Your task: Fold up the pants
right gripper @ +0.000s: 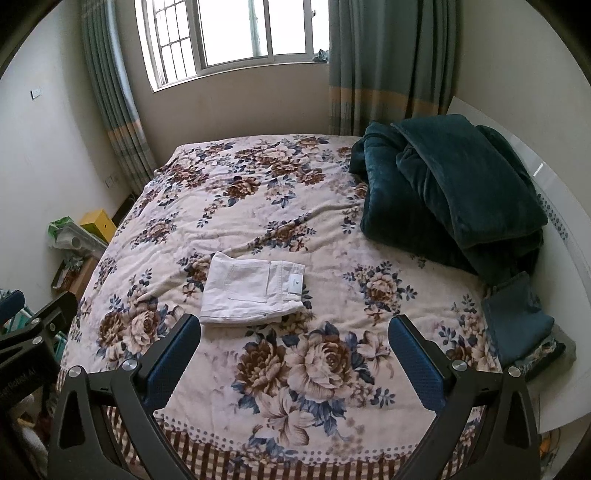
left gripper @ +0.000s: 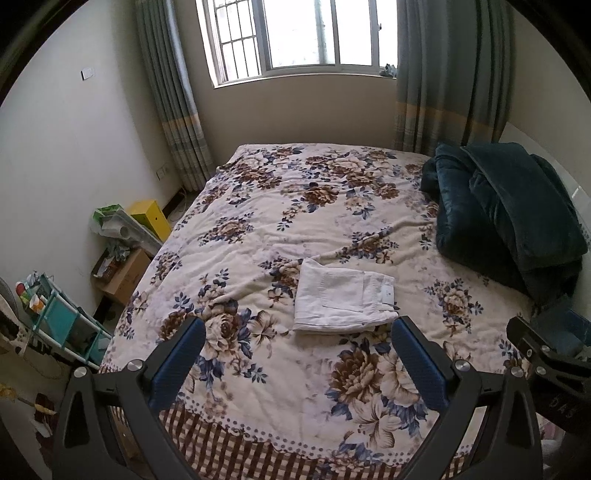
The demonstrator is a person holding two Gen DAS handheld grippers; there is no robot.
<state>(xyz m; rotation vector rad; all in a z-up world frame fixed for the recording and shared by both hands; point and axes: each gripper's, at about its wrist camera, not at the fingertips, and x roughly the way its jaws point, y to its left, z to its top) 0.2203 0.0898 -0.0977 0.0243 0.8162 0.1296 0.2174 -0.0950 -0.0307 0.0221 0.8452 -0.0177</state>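
White pants [left gripper: 341, 295] lie folded into a compact rectangle on the floral bedspread [left gripper: 295, 206], back pocket and label facing up. They also show in the right wrist view [right gripper: 255, 293]. My left gripper [left gripper: 297, 332] is open and empty, held above the near part of the bed, just short of the pants. My right gripper [right gripper: 295, 328] is open and empty, to the right of the pants and nearer the bed's front edge. Part of the right gripper shows at the right edge of the left wrist view [left gripper: 546, 354].
A dark teal blanket [right gripper: 450, 192] is piled at the bed's right side, with a folded blue cloth [right gripper: 517, 321] in front of it. Boxes and a yellow carton [left gripper: 149, 218] and a teal rack [left gripper: 59, 321] stand on the floor left of the bed. A window [left gripper: 295, 33] is behind.
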